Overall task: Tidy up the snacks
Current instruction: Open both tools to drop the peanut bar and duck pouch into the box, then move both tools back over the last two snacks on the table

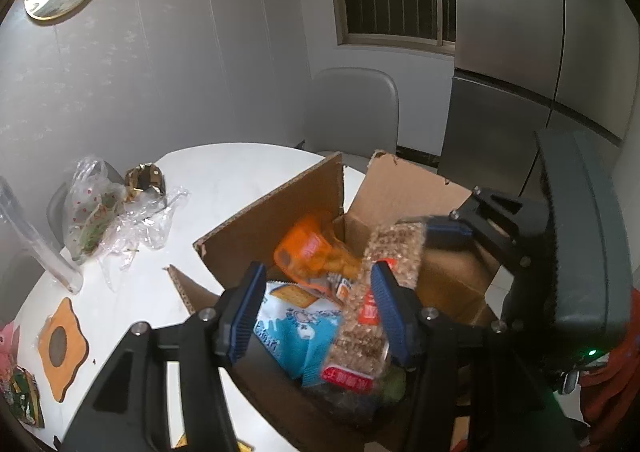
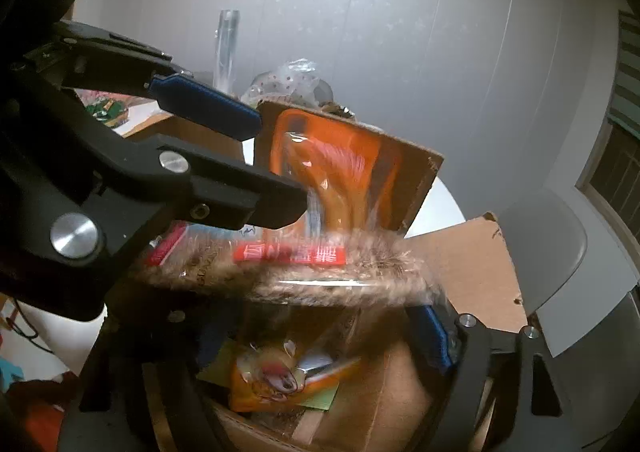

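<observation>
Grey-walled dining corner, round white worktop carrying open cardboard box of snacks. Left claw over box, pads apart, nothing pinched. Right claw also spread; brown grain-bar packet blurred between its pads, apparently loose and dropping into box atop orange packet and blue biscuit bag. Step judged: release of packet into box. Next move calls for withdrawing both claws clear of flaps, then reaching for loose packets at worktop edge.
</observation>
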